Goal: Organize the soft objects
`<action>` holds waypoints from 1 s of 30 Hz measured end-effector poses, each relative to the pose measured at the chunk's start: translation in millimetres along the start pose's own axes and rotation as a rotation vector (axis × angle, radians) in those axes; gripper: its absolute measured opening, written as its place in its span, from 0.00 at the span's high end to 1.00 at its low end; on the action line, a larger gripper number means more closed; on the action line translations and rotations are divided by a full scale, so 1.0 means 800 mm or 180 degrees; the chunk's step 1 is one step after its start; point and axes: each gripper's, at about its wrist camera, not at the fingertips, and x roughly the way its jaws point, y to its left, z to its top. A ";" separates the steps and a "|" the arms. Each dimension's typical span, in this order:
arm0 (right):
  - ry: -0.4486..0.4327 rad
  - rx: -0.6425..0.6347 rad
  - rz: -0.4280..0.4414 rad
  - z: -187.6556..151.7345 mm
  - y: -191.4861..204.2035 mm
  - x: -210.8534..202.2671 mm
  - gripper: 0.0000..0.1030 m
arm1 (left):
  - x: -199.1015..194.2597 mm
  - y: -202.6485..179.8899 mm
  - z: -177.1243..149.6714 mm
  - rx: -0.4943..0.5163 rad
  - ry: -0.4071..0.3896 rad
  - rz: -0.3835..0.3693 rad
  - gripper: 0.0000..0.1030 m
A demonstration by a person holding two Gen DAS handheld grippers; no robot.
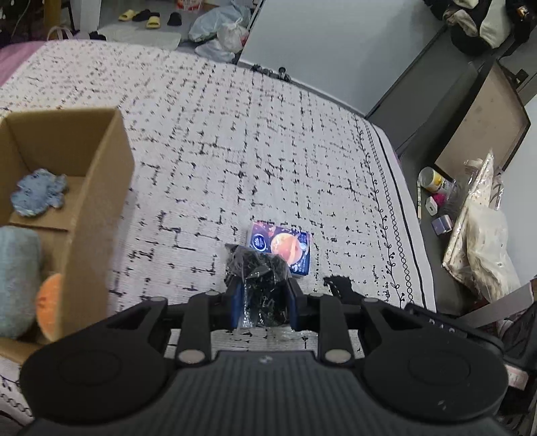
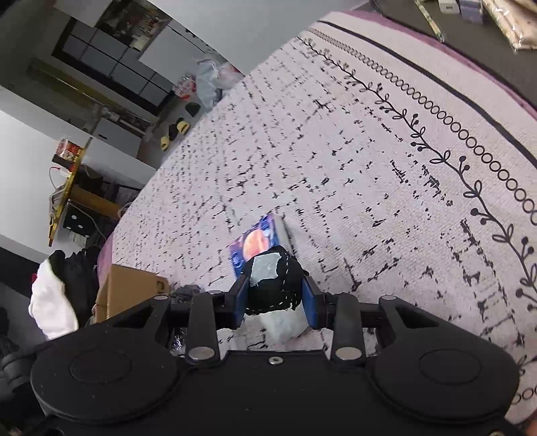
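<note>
The left tongs (image 1: pixel 263 302) are clamped on a black crinkled bundle in clear plastic wrap (image 1: pixel 260 268), its blue pads (image 1: pixel 235 303) pressing both sides of it; the bundle stands up between the fingers, above the bed cover (image 1: pixel 235 134). Just past it on the cover lies a small flat packet printed with an orange planet (image 1: pixel 285 246), partly hidden by the bundle from this view.

The right tongs (image 2: pixel 277 295) are gripping a round black soft item with white dashed stitching and a pale grey patch (image 2: pixel 273 281); something white hangs below it, perhaps part of the same item, though the view is too blurred to be sure. In the right wrist view the same planet packet (image 2: pixel 258 241) lies on the cover just beyond the held item.

At the left of the left wrist view stands an open cardboard box (image 1: pixel 100 201) on the bed. Inside it lie a blue frilled fabric piece (image 1: pixel 38 193), a pale blue plush (image 1: pixel 16 278) and an orange soft thing (image 1: pixel 50 305) against the near wall. The box's corner (image 2: pixel 131 291) also shows in the right wrist view, left of the tongs.

The cover is white with black broken lines and a border of leaves and rings (image 2: pixel 453 134). Slippers (image 1: pixel 151 18) and plastic bags (image 1: pixel 221 30) lie on the floor beyond the bed
</note>
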 end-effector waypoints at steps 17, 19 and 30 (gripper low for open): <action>-0.0368 -0.0336 0.0129 -0.016 0.072 -0.050 0.67 | -0.082 0.042 -0.009 -0.0057 -0.0273 -0.0017 0.75; -0.0402 -0.0372 0.0155 -0.019 0.081 -0.055 0.67 | -0.090 0.046 -0.009 -0.0064 -0.0308 -0.0028 0.75; -0.0458 -0.0567 0.0206 -0.036 0.128 -0.060 0.67 | -0.127 0.078 -0.006 -0.0121 -0.0487 -0.0048 0.75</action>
